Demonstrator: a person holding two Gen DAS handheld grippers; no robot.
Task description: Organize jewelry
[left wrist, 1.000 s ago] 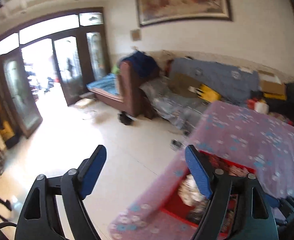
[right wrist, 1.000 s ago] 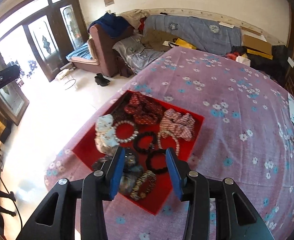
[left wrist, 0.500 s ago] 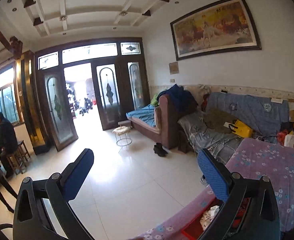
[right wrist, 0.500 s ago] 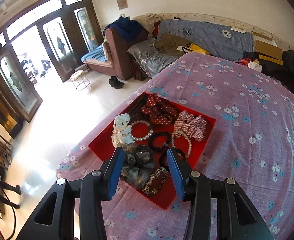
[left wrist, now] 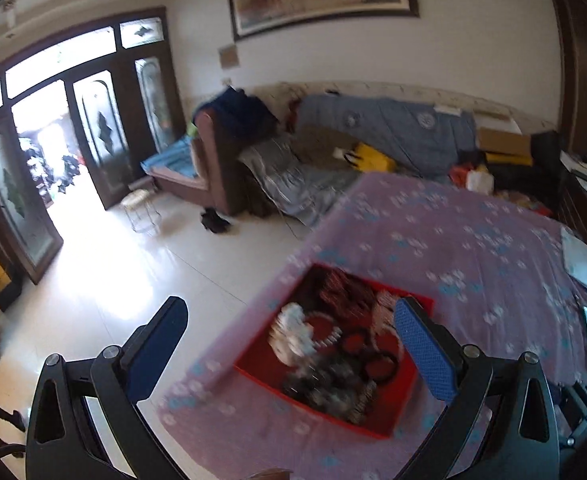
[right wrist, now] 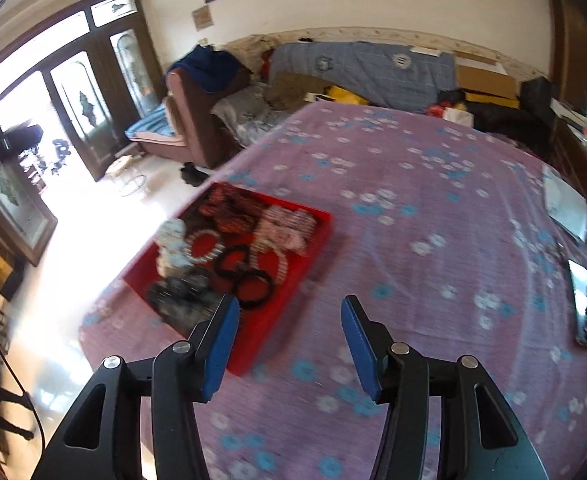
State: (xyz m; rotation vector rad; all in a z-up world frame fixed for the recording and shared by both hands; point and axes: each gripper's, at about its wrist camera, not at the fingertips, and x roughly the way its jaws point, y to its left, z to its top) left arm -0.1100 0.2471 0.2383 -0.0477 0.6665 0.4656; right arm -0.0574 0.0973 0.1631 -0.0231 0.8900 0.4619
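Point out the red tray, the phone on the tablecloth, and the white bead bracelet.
red tray (right wrist: 317,240): right wrist view, on its right-hand wall.
phone (right wrist: 582,304): right wrist view, middle of its screen.
white bead bracelet (right wrist: 203,256): right wrist view, on the near arc of beads.

Shallow red tray (right wrist: 313,240) flat on my purple flowered tablecloth near its edge, crowded with jewelry: white bead bracelets (right wrist: 203,246), black bead bracelets (right wrist: 253,280), dark red scrunchies (right wrist: 229,210), a pink checked scrunchie (right wrist: 287,226), details blurred
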